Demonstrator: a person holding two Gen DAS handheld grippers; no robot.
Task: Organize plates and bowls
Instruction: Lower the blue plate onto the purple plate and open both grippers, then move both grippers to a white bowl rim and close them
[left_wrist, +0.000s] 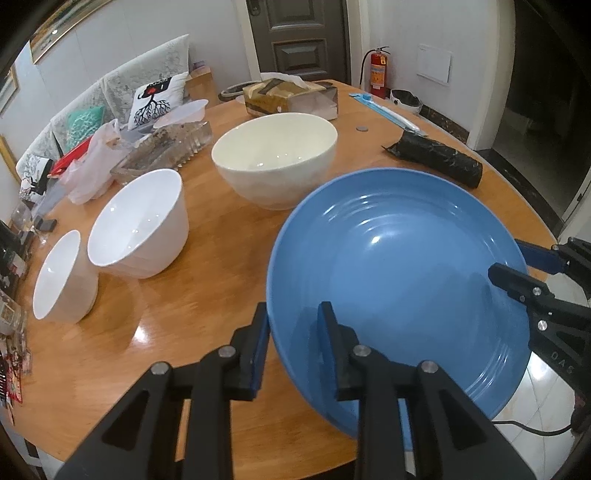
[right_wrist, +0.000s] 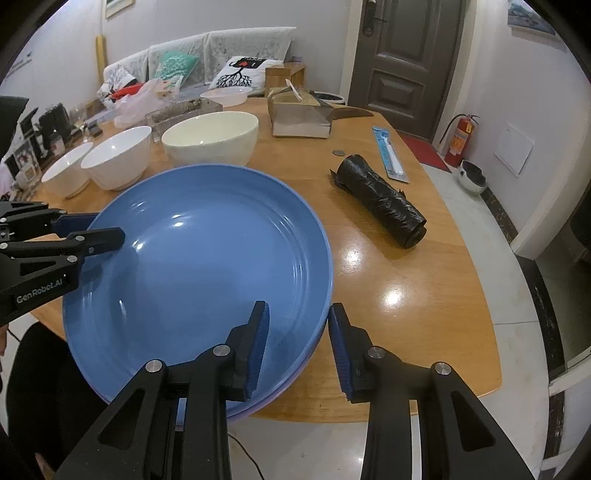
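The left gripper (left_wrist: 293, 328) straddles the near rim of the blue plate (left_wrist: 399, 280), one finger inside, one outside, seemingly pinching it. The right gripper (right_wrist: 298, 332) does likewise at the plate's opposite rim, though a gap shows by its outer finger, so I cannot tell its grip. Beyond the plate sit a cream bowl (left_wrist: 275, 158) and two white bowls (left_wrist: 138, 225); a black roll (right_wrist: 380, 201) lies to its right.
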